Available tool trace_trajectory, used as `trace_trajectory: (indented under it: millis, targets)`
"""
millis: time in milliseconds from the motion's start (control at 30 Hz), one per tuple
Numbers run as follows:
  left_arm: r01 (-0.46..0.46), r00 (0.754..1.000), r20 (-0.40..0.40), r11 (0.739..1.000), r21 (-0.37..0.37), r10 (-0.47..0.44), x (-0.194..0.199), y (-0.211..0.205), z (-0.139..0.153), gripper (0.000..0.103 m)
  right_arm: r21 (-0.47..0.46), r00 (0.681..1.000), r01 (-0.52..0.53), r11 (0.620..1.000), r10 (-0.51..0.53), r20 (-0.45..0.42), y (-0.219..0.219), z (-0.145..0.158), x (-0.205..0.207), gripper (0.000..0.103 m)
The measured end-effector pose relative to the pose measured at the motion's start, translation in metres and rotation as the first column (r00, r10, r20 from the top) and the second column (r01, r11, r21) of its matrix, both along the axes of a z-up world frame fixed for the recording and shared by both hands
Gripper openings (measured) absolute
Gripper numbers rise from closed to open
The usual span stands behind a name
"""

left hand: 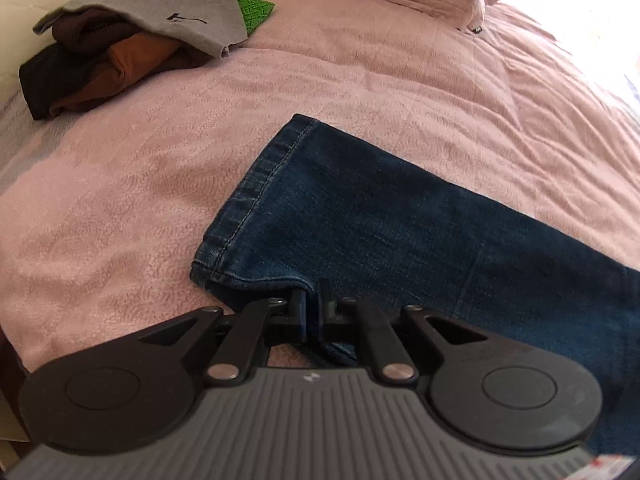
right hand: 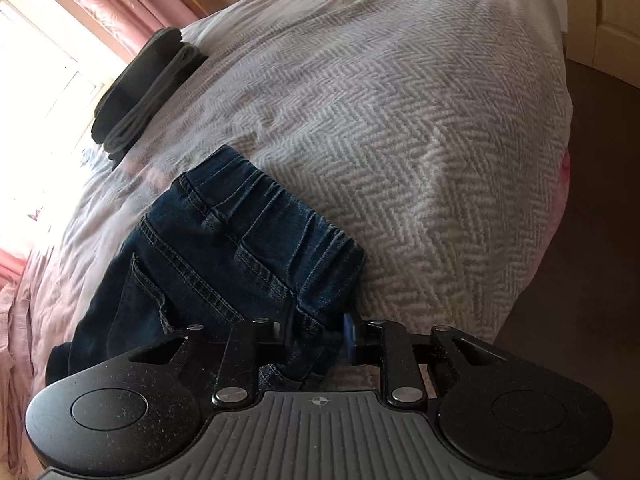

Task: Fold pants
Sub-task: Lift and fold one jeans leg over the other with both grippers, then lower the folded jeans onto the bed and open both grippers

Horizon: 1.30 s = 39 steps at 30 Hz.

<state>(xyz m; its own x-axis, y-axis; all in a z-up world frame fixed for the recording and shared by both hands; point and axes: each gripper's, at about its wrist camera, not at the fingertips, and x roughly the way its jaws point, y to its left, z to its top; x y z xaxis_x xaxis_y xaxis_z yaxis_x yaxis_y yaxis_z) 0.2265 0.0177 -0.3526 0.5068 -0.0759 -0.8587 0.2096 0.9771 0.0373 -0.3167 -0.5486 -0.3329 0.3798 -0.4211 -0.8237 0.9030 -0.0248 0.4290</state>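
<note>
Fingers pinch jeans hem; right gripper gapes.

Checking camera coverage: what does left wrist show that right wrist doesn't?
Left wrist only: the jeans' hem, the left gripper shut on its corner, a pile of clothes and the pink bedspread.
Right wrist only: the waistband, the right gripper with denim between its jaws, dark folded clothes and a herringbone blanket.
Both: the same jeans.

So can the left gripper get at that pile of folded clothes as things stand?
Probably not yet: the left gripper is shut on the jeans hem. Bare bedspread lies between it and the folded clothes.
</note>
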Motion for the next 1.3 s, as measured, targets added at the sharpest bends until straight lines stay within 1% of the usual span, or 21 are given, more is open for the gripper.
trace_trajectory:
  millis: [33, 67, 167, 233, 300, 367, 433, 467, 533, 633, 700, 800, 867, 933, 1000, 1033, 1067, 1100, 1167, 1200, 1300]
  targets:
    - [0.009, 1.000, -0.015, 1.000, 0.017, -0.009, -0.001, -0.001, 0.005, 0.010, 0.005, 0.999, -0.012, 1.000, 0.012, -0.030, -0.001, 0.005, 0.000, 0.046]
    - [0.023, 0.999, -0.028, 0.999, 0.038, -0.022, -0.005, -0.002, 0.011, 0.014, 0.005, 0.997, -0.039, 0.999, 0.039, -0.061, -0.002, 0.013, 0.001, 0.050]
    - [0.070, 0.997, -0.046, 0.994, 0.084, -0.066, -0.019, -0.006, 0.036, 0.012, -0.073, 0.982, -0.145, 0.987, 0.135, -0.132, 0.000, 0.042, 0.002, 0.051]
    - [0.137, 0.990, -0.056, 0.986, 0.091, -0.132, -0.027, -0.020, 0.051, 0.013, -0.138, 0.964, -0.217, 0.966, 0.190, -0.188, -0.004, 0.059, 0.007, 0.051]
    - [0.238, 0.971, -0.047, 0.968, 0.078, -0.235, -0.032, -0.051, 0.063, 0.013, -0.170, 0.958, -0.257, 0.951, 0.228, -0.172, -0.016, 0.069, 0.011, 0.051]
    - [0.344, 0.938, -0.048, 0.939, 0.002, -0.343, -0.034, -0.093, 0.068, 0.013, -0.188, 0.958, -0.278, 0.942, 0.256, -0.131, -0.030, 0.071, 0.016, 0.051]
    - [0.453, 0.886, -0.056, 0.885, -0.104, -0.460, -0.036, -0.147, 0.068, 0.015, -0.176, 0.950, -0.309, 0.935, 0.295, -0.103, -0.050, 0.067, 0.027, 0.051]
    - [0.508, 0.853, -0.050, 0.848, -0.155, -0.520, -0.039, -0.176, 0.066, 0.017, -0.177, 0.946, -0.322, 0.930, 0.310, -0.093, -0.060, 0.064, 0.032, 0.051]
    - [0.597, 0.779, -0.046, 0.762, -0.250, -0.626, -0.047, -0.237, 0.061, 0.021, -0.178, 0.938, -0.347, 0.921, 0.340, -0.067, -0.079, 0.058, 0.042, 0.051]
    - [0.666, 0.664, -0.061, 0.626, -0.405, -0.746, -0.063, -0.320, 0.054, 0.028, -0.146, 0.923, -0.381, 0.913, 0.384, -0.005, -0.109, 0.045, 0.056, 0.052]
    - [0.695, 0.595, -0.070, 0.556, -0.456, -0.801, -0.076, -0.365, 0.051, 0.030, -0.113, 0.912, -0.401, 0.909, 0.407, 0.039, -0.124, 0.034, 0.061, 0.052]
    - [0.712, 0.504, -0.097, 0.476, -0.517, -0.859, -0.096, -0.407, 0.045, 0.032, -0.052, 0.894, -0.435, 0.899, 0.438, 0.094, -0.138, 0.017, 0.062, 0.052]
    - [0.709, 0.471, -0.129, 0.461, -0.534, -0.873, -0.104, -0.426, 0.037, 0.032, -0.053, 0.879, -0.458, 0.887, 0.461, 0.122, -0.138, 0.011, 0.061, 0.052]
    - [0.701, 0.451, -0.165, 0.462, -0.542, -0.877, -0.106, -0.437, 0.029, 0.032, -0.075, 0.868, -0.472, 0.879, 0.478, 0.133, -0.135, 0.010, 0.060, 0.052]
    - [0.699, 0.448, -0.189, 0.474, -0.535, -0.874, -0.108, -0.444, 0.019, 0.029, -0.097, 0.860, -0.484, 0.870, 0.493, 0.130, -0.133, 0.009, 0.060, 0.052]
    - [0.693, 0.449, -0.195, 0.477, -0.540, -0.872, -0.108, -0.446, 0.015, 0.022, -0.111, 0.858, -0.490, 0.865, 0.501, 0.112, -0.131, 0.009, 0.060, 0.042]
    - [0.687, 0.449, -0.192, 0.475, -0.550, -0.873, -0.108, -0.447, 0.012, 0.000, -0.128, 0.858, -0.499, 0.857, 0.510, 0.068, -0.129, 0.010, 0.061, 0.011]
    - [0.686, 0.463, -0.175, 0.476, -0.550, -0.869, -0.108, -0.448, 0.011, 0.000, -0.138, 0.857, -0.508, 0.850, 0.516, 0.021, -0.128, 0.010, 0.062, 0.002]
    - [0.719, 0.494, -0.084, 0.461, -0.520, -0.865, -0.111, -0.445, 0.015, 0.000, -0.154, 0.855, -0.513, 0.845, 0.519, 0.002, -0.125, 0.013, 0.062, 0.002]
    - [0.730, 0.505, -0.045, 0.454, -0.511, -0.862, -0.112, -0.441, 0.013, 0.000, -0.166, 0.848, -0.526, 0.834, 0.528, -0.035, -0.121, 0.014, 0.065, 0.002]
    - [0.733, 0.550, -0.011, 0.490, -0.472, -0.835, -0.116, -0.435, -0.008, 0.002, -0.167, 0.840, -0.542, 0.824, 0.522, -0.150, -0.111, 0.006, 0.075, 0.002]
